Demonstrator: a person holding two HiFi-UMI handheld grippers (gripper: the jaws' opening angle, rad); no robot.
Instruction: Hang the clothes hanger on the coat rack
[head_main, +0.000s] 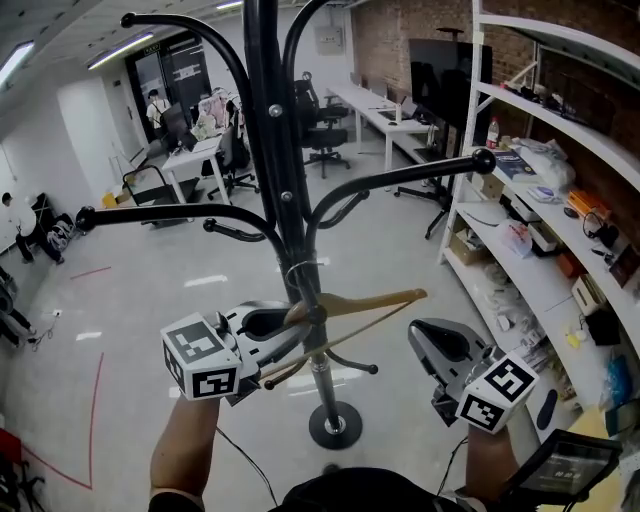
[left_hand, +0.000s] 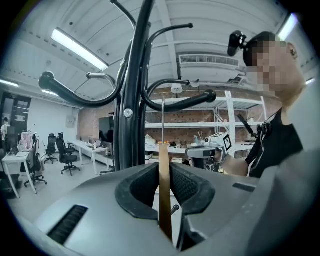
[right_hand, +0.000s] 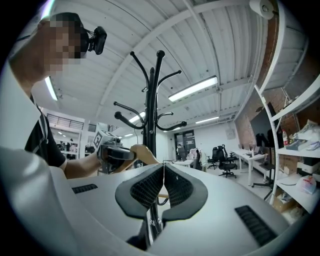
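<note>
A black coat rack (head_main: 272, 150) stands straight ahead, its curved arms spreading left and right. My left gripper (head_main: 288, 325) is shut on a wooden clothes hanger (head_main: 375, 303), which slants up to the right across the pole. In the left gripper view the hanger (left_hand: 164, 195) shows edge-on between the pads, my left gripper (left_hand: 164, 172) sits just right of the rack pole (left_hand: 131, 115), and the hanger's wire hook rises beside that pole. My right gripper (head_main: 422, 338) hovers right of the pole, shut and empty. The right gripper view has my right gripper (right_hand: 163, 168) facing the hanger (right_hand: 143, 152) and the rack (right_hand: 153, 110).
The rack's round base (head_main: 335, 424) rests on the grey floor. White shelves (head_main: 540, 225) loaded with boxes and tools run along the right. Desks and office chairs (head_main: 325, 130) stand further back. Red tape lines (head_main: 95, 400) mark the floor at left.
</note>
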